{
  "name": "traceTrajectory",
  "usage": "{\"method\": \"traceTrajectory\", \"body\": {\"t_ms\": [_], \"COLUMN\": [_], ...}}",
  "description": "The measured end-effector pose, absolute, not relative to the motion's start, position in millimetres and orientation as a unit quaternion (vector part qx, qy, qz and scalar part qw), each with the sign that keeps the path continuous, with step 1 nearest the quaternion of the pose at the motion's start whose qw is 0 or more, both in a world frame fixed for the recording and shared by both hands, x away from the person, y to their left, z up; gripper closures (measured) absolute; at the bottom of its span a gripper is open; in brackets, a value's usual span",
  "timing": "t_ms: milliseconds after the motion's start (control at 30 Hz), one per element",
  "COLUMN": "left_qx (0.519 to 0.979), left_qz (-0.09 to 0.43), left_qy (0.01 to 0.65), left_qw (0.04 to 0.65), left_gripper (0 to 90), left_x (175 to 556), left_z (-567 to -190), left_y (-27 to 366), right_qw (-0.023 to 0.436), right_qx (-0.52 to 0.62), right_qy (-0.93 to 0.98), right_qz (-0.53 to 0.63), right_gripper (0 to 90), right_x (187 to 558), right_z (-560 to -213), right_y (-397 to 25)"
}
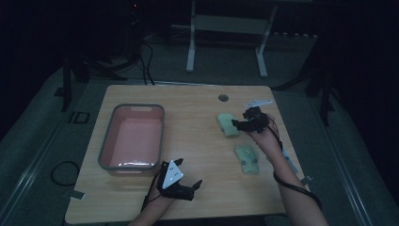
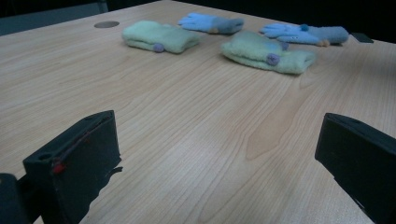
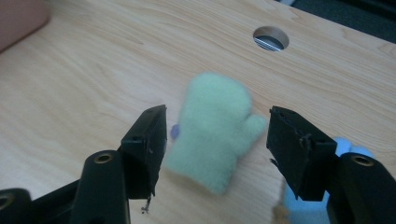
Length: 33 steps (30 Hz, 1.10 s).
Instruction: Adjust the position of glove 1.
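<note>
Two pale green mittens lie on the wooden table (image 1: 197,103): the far mitten (image 1: 227,125) and the near mitten (image 1: 248,158). My right gripper (image 1: 236,125) hovers at the far mitten, open. In the right gripper view its jaws stand either side of that mitten (image 3: 210,102), slightly above it. My left gripper (image 1: 195,187) is open near the table's front edge, holding nothing. Past its spread jaws, the left gripper view shows both green mittens (image 2: 161,37) (image 2: 268,52) and two blue gloves (image 2: 212,22) (image 2: 306,33) behind them. Part of a blue glove (image 3: 303,210) shows by the right jaw.
A pink tub (image 1: 131,136) with a grey rim stands on the left half of the table, nothing inside. A round cable hole (image 1: 223,97) sits near the far edge. Bare wood lies between the tub and the mittens. The room beyond is dark.
</note>
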<state>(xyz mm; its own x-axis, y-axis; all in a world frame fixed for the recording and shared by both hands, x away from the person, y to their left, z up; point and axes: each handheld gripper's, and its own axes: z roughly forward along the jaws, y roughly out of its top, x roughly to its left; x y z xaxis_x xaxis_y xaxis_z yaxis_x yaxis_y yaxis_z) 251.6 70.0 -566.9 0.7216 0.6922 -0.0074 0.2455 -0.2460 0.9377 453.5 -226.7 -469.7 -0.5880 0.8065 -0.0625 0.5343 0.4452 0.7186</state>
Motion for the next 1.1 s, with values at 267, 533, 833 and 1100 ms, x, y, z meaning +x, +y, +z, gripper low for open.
{"method": "traceTrajectory", "body": {"t_ms": [267, 533, 833, 1100], "left_qx": [0.761, 0.760, 0.760, 0.760], "left_qz": [0.208, 0.207, 0.203, 0.201], "left_qy": [0.309, 0.309, 0.308, 0.307], "left_qw": [0.531, 0.534, 0.535, 0.537], "left_gripper": [0.2, 0.2, 0.2, 0.2], "left_x": [251.4, 251.4, 251.6, 251.7], "left_z": [-566.9, -567.0, -567.0, -567.0], "left_y": [70.3, 71.5, 72.2, 72.5], "right_qw": [0.183, 0.177, 0.155, 0.153], "right_qx": [0.406, 0.410, 0.420, 0.414], "right_qy": [0.836, 0.842, 0.843, 0.850], "right_qz": [0.321, 0.303, 0.297, 0.287], "right_gripper": [45.2, 48.5, 55.1, 58.3], "right_x": [475.1, 495.3, 510.0, 515.3], "right_z": [-486.9, -496.3, -517.0, -537.7], "right_y": [-217.7, -210.9, -205.8, -205.6]}}
